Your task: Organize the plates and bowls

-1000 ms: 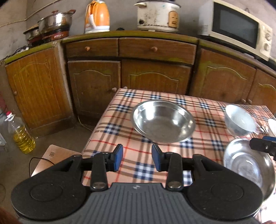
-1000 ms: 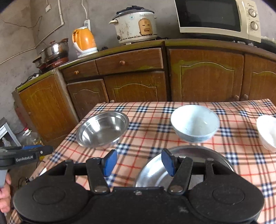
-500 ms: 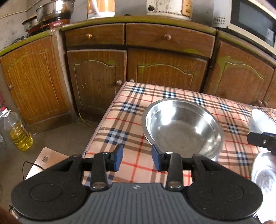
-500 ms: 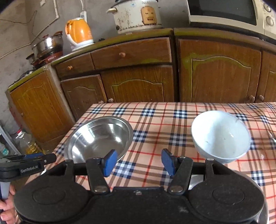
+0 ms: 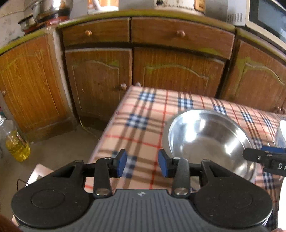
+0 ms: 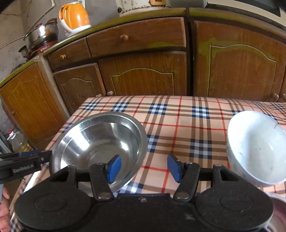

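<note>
Left tool: pads apart, nothing between them, over the near-left corner of the counter with the plaid cloth. Steel bowl sits on the cloth just right of it, upright, empty. Right tool's tip pokes into the left view at the bowl's right rim. Right tool: pads spread wide, holding nothing; its left pad lines up over the inside of the steel bowl, right pad over bare cloth. Can't tell if the left pad touches the bowl. White bowl sits on the cloth to the right, apart from the steel one, looks tilted toward the camera. Behind the table: wooden cabinets, orange kettle and a steel pot on top. Oil bottle on the floor at left.
</note>
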